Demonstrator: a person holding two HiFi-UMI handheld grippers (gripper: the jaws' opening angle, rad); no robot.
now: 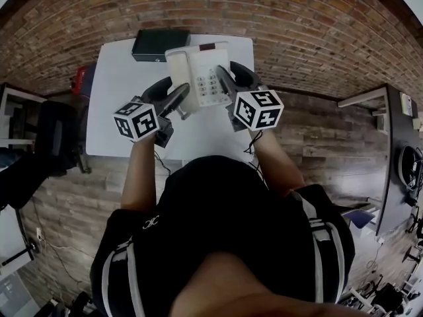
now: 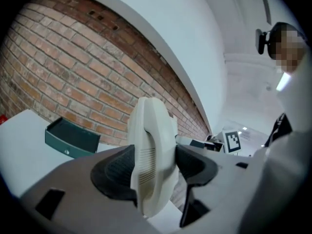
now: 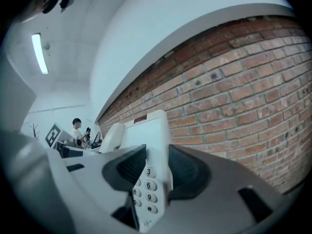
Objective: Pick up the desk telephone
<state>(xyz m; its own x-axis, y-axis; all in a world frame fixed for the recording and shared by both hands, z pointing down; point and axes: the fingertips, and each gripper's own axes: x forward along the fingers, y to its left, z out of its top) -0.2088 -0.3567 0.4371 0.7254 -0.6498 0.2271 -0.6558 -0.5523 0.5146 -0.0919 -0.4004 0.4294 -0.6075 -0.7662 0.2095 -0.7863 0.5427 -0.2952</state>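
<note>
red thing [image 1: 80, 79]: just off the table's left edge, only the head view catches it, too small to say what it is
table [image 1: 119, 111]: white top, runs from the person out to the brick wall [image 2: 58, 72]
dark box [image 1: 160, 45]: far left corner of the table, hard against the wall. Reads black from the head view, more dark green in the left gripper view [image 2: 73, 138], and the right gripper view doesn't have it at all
left gripper [image 1: 173, 98]: clamped on the phone's left side. Its own view [image 2: 153, 172] shows both dark pads pressed on the cream handset end, seen edge-on
desk telephone [image 1: 201, 78]: held between the two grippers, up over the far middle of the table and not resting on it. From the head view you get the whole top face, handset left and keypad right. The left gripper view [image 2: 151, 145] only gives the slotted handset side, no keys
right gripper [image 1: 228, 84]: gripping the phone's right side. In its view [image 3: 153, 174] the pads squeeze the keypad edge, with 3, 6, 9 and # readable on the phone [image 3: 146, 140] and a small reddish window at its far end
marker cubes: left one [image 1: 136, 119] and right one [image 1: 258, 109] sit near the person, both plain in the head view
background person [image 3: 77, 128]: far off to the left, only the right gripper view shows them
</note>
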